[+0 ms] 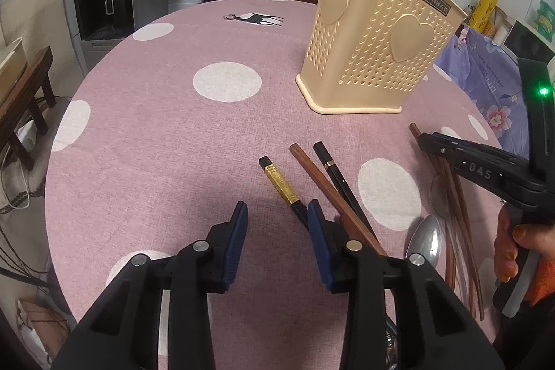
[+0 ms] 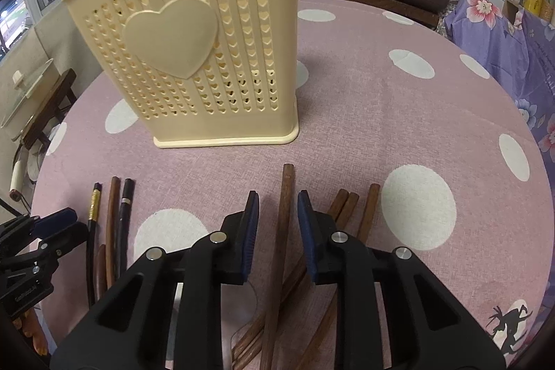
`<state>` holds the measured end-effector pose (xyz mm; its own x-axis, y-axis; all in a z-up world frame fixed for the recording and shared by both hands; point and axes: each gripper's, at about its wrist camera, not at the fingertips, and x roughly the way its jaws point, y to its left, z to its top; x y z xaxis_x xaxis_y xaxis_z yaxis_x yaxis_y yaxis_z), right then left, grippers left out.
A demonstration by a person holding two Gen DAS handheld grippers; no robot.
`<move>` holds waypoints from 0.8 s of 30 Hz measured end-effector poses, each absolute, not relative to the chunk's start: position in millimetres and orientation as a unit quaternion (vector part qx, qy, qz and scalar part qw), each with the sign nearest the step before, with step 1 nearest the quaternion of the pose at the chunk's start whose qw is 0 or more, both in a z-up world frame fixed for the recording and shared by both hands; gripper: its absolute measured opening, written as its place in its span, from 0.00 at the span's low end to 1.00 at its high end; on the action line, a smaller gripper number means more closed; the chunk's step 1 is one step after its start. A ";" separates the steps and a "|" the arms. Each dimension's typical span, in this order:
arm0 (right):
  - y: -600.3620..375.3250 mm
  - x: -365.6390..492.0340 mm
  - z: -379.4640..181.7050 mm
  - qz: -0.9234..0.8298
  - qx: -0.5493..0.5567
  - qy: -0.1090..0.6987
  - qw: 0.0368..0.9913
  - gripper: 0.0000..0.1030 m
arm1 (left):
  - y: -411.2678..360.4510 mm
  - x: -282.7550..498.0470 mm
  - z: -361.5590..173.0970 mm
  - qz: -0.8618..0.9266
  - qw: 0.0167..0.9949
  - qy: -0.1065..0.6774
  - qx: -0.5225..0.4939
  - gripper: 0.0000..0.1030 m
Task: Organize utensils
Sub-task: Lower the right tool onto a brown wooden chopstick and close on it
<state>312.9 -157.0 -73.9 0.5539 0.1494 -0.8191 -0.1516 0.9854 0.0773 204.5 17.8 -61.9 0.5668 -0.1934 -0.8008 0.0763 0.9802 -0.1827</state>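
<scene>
We're at the pick-up, both grippers part open: the right gripper [image 2: 277, 224] straddles a brown wooden chopstick [image 2: 282, 221] lying near the table's [image 1: 145, 141] front edge, pads not yet pressing, while the left gripper [image 1: 277, 231] hovers empty beside the black-and-gold chopstick [image 1: 279, 184], so next we pinch, then lift toward the cream utensil holder [image 2: 194, 58].

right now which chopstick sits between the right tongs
The long brown wooden chopstick lies between the open right tongs. The other brown ones fan out to its right; the black and gold ones lie far left.
</scene>
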 end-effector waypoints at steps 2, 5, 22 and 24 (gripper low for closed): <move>-155.3 318.6 -77.8 0.080 -0.004 0.476 0.876 0.22 | 16.7 206.8 -61.4 -0.079 0.881 0.461 -0.066 0.32; -154.4 318.6 -78.8 0.077 -0.010 0.475 0.877 0.20 | 12.1 210.9 -61.4 -0.078 0.880 0.464 -0.059 0.30; -147.1 320.0 -80.2 0.055 -0.014 0.489 0.870 0.15 | 4.5 249.1 -62.6 -0.069 0.863 0.499 -0.038 0.16; -145.9 320.5 -80.6 0.054 -0.012 0.488 0.871 0.11 | 0.9 250.0 -63.6 -0.068 0.863 0.500 -0.034 0.15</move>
